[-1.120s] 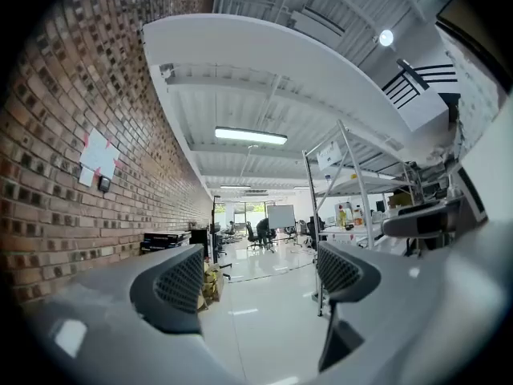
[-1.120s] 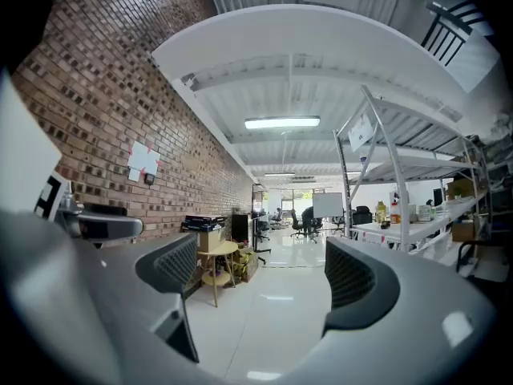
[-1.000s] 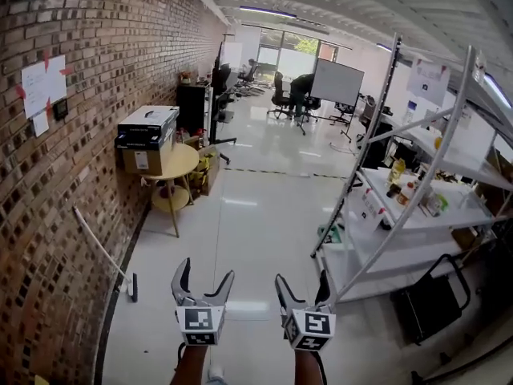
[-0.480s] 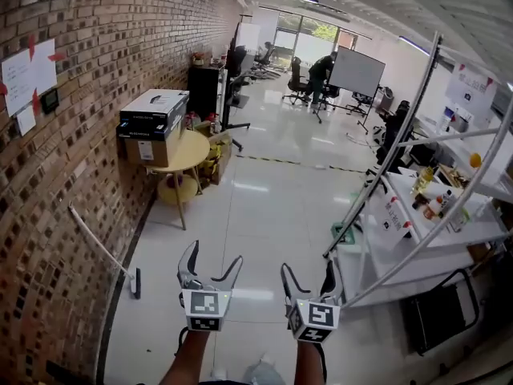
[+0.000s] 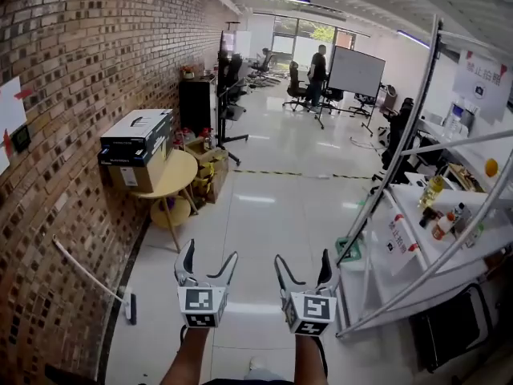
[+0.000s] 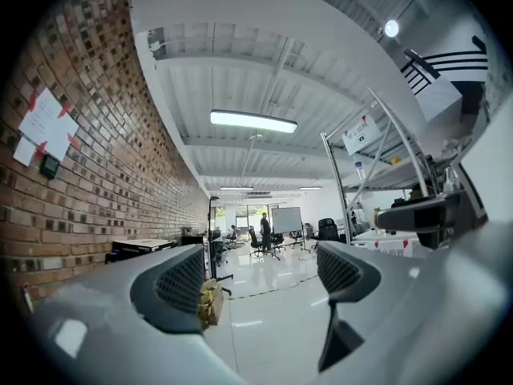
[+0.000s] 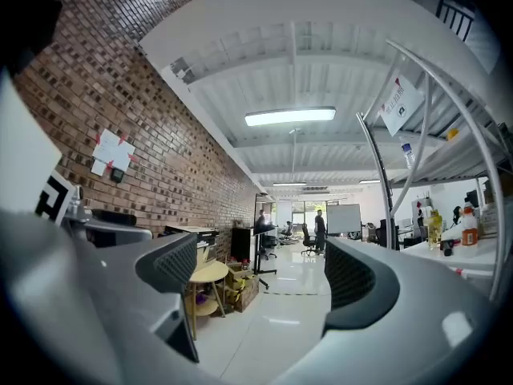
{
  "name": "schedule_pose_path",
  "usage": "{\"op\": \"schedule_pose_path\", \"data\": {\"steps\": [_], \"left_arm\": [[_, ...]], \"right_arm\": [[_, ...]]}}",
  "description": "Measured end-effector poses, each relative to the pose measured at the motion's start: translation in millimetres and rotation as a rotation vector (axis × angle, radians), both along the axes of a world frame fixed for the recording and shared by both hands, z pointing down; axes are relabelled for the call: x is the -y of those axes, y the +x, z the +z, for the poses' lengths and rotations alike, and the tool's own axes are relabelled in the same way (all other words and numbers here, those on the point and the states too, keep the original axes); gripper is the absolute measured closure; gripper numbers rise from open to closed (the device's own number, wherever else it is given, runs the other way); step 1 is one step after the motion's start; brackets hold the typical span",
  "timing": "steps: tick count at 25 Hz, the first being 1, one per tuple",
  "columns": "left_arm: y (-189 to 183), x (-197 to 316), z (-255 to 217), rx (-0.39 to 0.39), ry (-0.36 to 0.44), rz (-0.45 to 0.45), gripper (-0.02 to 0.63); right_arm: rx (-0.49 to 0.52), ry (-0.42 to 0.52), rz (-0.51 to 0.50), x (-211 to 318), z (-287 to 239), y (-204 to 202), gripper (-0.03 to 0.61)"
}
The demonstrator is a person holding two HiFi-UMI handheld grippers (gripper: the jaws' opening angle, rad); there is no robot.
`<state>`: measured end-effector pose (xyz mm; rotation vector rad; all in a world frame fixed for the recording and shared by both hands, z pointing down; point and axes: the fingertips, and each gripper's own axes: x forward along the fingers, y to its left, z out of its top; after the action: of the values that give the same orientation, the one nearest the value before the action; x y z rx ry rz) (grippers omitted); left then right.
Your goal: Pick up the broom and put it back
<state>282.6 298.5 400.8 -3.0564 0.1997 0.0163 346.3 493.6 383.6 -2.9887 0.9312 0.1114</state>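
Observation:
The broom (image 5: pixel 94 281) leans against the brick wall at the lower left of the head view, its white handle slanting up to the left and its dark head (image 5: pixel 131 308) on the floor. My left gripper (image 5: pixel 207 263) is held out in front of me, open and empty, to the right of the broom head and well apart from it. Beside it, my right gripper (image 5: pixel 304 266) is also open with nothing in it. Neither gripper view shows the broom; my left gripper (image 6: pixel 256 275) and right gripper (image 7: pixel 260 275) both point down the room.
A round wooden table (image 5: pixel 178 172) bearing a dark box (image 5: pixel 136 135) stands by the brick wall (image 5: pixel 72 111) ahead. A white metal shelf rack (image 5: pixel 417 239) with bottles lines the right side. A person (image 5: pixel 318 69) stands by a whiteboard (image 5: pixel 355 71) far down the room.
My head view has moved forward and swung a little; the broom has slid further left and lower in frame. Both grippers stay open and held together in front.

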Motion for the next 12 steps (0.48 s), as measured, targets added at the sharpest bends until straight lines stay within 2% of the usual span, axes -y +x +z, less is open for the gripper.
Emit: {"op": "schedule_pose_path", "data": {"steps": [5,8,12], "left_arm": [[71,-25,-3,0.006,0.016,0.000,0.167],[96,-25,4,0.033,0.013,-0.024,0.166],[116,-7,2,0.054,0.003,-0.079,0.166]], "right_arm": [[0.002,0.035,-0.001,-28,-7,78,0.087],[0.031,0.052,-0.025,-31,1,109,0.087],[0.061,0.051,-0.092,-8,12,131,0.087]]}}
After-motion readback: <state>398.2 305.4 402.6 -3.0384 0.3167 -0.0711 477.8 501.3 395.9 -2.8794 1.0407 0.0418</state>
